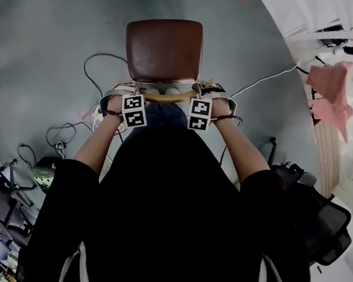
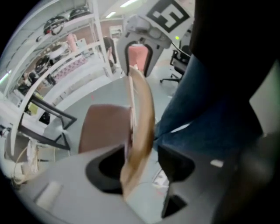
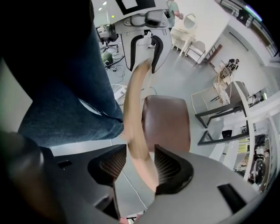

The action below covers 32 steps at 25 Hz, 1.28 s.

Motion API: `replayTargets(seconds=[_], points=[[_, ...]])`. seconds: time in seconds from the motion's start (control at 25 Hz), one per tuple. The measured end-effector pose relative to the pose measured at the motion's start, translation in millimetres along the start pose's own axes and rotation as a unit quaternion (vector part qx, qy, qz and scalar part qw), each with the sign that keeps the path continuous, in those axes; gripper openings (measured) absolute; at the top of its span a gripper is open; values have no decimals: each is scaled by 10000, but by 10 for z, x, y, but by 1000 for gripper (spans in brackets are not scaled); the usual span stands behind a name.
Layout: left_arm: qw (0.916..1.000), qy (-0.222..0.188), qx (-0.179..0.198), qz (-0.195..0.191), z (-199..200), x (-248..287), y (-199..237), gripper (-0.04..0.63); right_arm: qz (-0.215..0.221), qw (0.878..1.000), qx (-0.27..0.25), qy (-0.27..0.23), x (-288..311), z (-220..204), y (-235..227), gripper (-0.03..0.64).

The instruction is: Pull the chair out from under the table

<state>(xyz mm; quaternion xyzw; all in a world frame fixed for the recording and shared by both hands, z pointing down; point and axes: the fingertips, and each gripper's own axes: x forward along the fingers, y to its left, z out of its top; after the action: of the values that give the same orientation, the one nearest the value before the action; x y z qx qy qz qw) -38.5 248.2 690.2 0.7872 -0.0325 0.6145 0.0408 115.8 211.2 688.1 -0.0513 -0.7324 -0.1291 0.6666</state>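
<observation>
Chair [image 1: 163, 49]: one | left claw [image 2: 140, 164], right claw [image 3: 139, 165]: two, both apart astride its backrest [image 3: 134, 109]

Chair [image 1: 163, 49] on floor [image 1: 48, 28] before person [image 1: 169, 223], left hand-held gripper [image 2: 140, 168] and right hand-held gripper [image 3: 140, 164] side by side astride its backrest [image 1: 169, 97]

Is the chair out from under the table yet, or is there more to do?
Looks done: the chair stands on open floor with nothing over it in the head view. In hand: the left gripper and right gripper each straddle its wooden back, jaws apart, not squeezing it. Left: probably just lifting both grippers away.
</observation>
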Motion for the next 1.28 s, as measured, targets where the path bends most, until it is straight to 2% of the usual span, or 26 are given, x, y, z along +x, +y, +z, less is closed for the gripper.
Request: replayTargets(seconds=[0.16,0.28,0.32,0.4,0.56,0.76,0.88,1.0,1.12,1.28], points=[[9985,-298,-442,131,-73,-273,44,223,-233,9996,117,-112,-261,-129,-106,186],[9954,-503,-721,369,-111,-569,130,137,-456,9977,419,-272,-527,-206,-296,182],[9936,-587,-816,514,-100,-681,185,101,-597,9958,598,-356,-636,-226,-392,155],[9878,-753,-994,932,-66,-899,337,39,-919,9886,1048,-577,-877,-238,-604,53],[9672,-841,-1402,1943,-46,-1365,734,9,-1581,9667,1792,-917,-1343,-210,-997,26],[9245,-1278,-1860,3071,27,-2085,1211,8,-2627,9210,2514,-1402,-1997,-123,-1473,21],[8942,-1813,-2001,3570,196,-2598,1447,8,-3247,8874,2746,-1781,-2473,-35,-1741,21],[8537,-2455,-2181,4043,407,-3136,1631,8,-3873,8486,2856,-2196,-2983,74,-1966,21],[8140,-2950,-2207,4490,611,-3585,1719,8,-4388,8104,2893,-2589,-3434,175,-2091,21],[7637,-3706,-2324,4748,839,-4052,1738,8,-4670,7575,3119,-3327,-3923,293,-2189,21]])
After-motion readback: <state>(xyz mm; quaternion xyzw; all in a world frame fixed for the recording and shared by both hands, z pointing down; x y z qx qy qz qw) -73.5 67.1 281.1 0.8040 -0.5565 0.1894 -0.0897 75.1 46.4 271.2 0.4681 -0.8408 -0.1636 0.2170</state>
